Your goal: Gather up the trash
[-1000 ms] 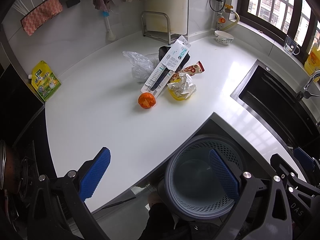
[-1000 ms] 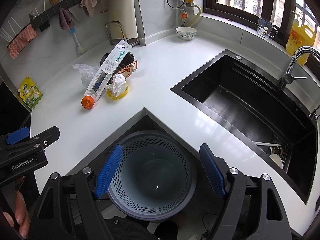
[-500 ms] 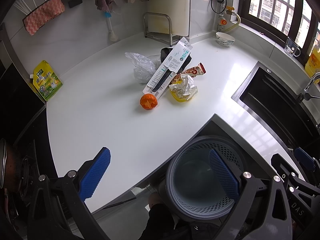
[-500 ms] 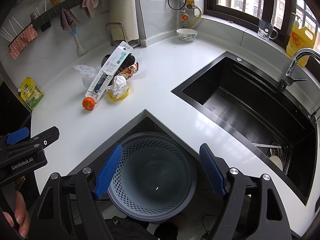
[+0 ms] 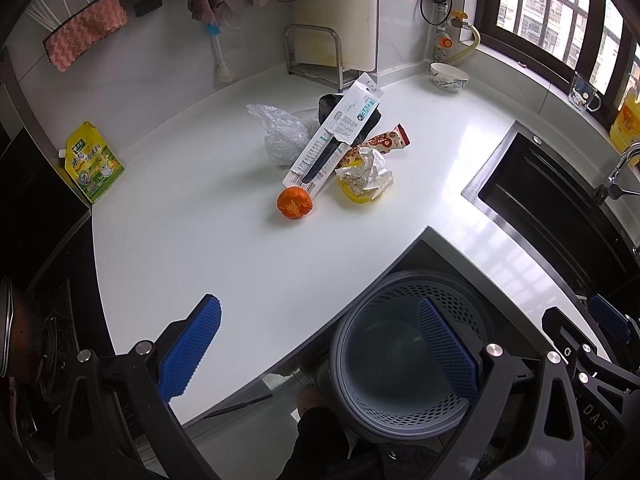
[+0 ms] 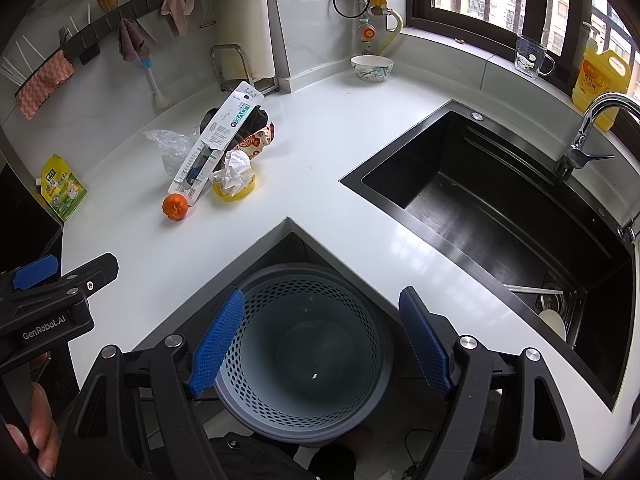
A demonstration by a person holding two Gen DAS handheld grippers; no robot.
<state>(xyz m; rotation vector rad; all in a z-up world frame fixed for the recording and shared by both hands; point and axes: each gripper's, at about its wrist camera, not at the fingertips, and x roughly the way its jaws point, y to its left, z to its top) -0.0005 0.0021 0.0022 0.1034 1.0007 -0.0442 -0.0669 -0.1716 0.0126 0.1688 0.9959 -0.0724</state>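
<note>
Left wrist view: left tool [image 5: 318, 344] hangs w/ fingers wide apart, nothing held, above the near edge of the white surface [image 5: 192, 240]. Right tool [image 6: 322, 338] also spread and empty, right over the grey perforated bin [image 6: 304, 384], which sits in the corner notch and looks all but empty. Trash pile sits mid-surface, well apart from both tools: orange peel [image 5: 295, 203] nearest, long card pack [image 5: 334, 136], crumpled paper [image 5: 366, 170], clear bag [image 5: 280, 136]. Looks like pre-pick stage; nothing collected yet. Next, prob: reach fwd to the peel, close on it.

Orange peel [image 5: 294, 203], perforated grey-blue bin [image 6: 304, 350], seemingly checked crumpled paper [image 5: 366, 171]
</note>
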